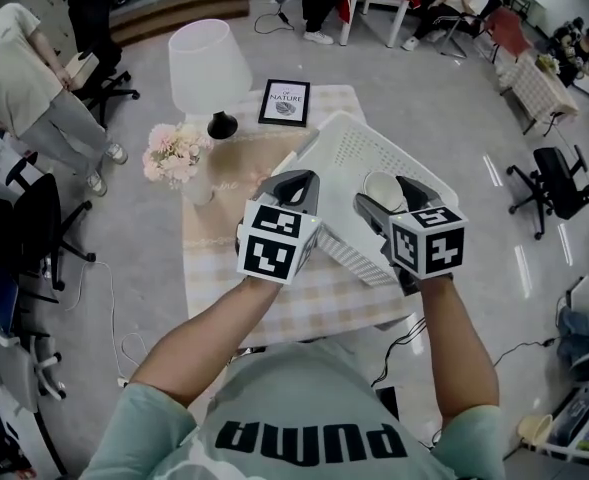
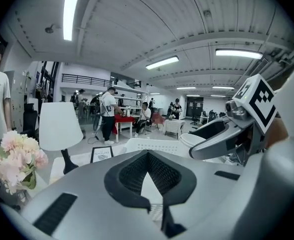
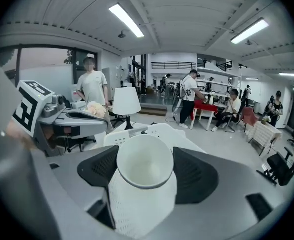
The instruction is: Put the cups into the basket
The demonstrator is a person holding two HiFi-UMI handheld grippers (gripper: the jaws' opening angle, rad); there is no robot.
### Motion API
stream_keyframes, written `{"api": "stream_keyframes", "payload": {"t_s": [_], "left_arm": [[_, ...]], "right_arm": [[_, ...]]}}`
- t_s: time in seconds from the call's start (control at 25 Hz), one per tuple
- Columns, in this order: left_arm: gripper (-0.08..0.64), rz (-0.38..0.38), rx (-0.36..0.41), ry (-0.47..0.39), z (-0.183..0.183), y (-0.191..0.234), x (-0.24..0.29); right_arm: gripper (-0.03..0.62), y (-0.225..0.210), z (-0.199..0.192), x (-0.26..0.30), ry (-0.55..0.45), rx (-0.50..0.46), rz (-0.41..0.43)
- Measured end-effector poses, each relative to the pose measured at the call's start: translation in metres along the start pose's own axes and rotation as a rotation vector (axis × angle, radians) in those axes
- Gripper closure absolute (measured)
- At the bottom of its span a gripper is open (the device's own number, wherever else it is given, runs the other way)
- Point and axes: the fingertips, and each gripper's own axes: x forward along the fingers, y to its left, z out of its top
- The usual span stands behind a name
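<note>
Two grippers are held side by side over one table (image 1: 214, 236) covered with a checked cloth. The left gripper (image 1: 296, 180) is seen with its two dark pads (image 2: 132, 176) brought together at the tips, and nothing is gripped between them; only a narrow wedge of light surface is seen through the gap behind the tips. The right gripper (image 1: 386, 198) is clenched on one white cup (image 3: 145, 160), which is pressed between its two black pads with the open mouth turned towards that gripper's camera. Only this one cup can be counted in the three views. In the head view the cup is held over the near part of one white perforated basket (image 1: 374, 146), which is set at the table's far right corner; whether cup and basket touch cannot be told. Three other things are counted on the table: one white lamp (image 1: 206, 66) on a black foot at the far side, one framed picture (image 1: 285, 102) just to its right, and one bunch of pale pink flowers (image 1: 176, 153) at the left edge. Several people are seen seated and standing on the floor beyond.
</note>
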Motion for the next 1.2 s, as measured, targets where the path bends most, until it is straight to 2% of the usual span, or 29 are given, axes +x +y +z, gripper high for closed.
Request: {"api": "stream_keyframes", "payload": {"t_s": [0.24,0.48,0.76,1.0,1.2], "left_arm": [[0.558,-0.001,0.023,0.012,0.008,0.005,0.023],[0.558,-0.034,0.022,0.030,0.019,0.003,0.046],[0.558,-0.074,0.018,0.040,0.027,-0.002,0.069],[0.558,-0.121,-0.001,0.049,0.025,-0.010,0.088],[0.558,-0.144,-0.020,0.052,0.023,-0.012,0.098]], "right_arm": [[0.242,-0.022,-0.024,0.027,0.055,0.044,-0.050],[0.242,-0.047,-0.044,0.045,0.083,0.147,-0.085],[0.242,-0.073,-0.065,0.058,0.122,0.179,-0.173],[0.242,-0.086,-0.081,0.071,0.138,0.228,-0.212],[0.242,-0.093,-0.087,0.081,0.163,0.215,-0.254]]}}
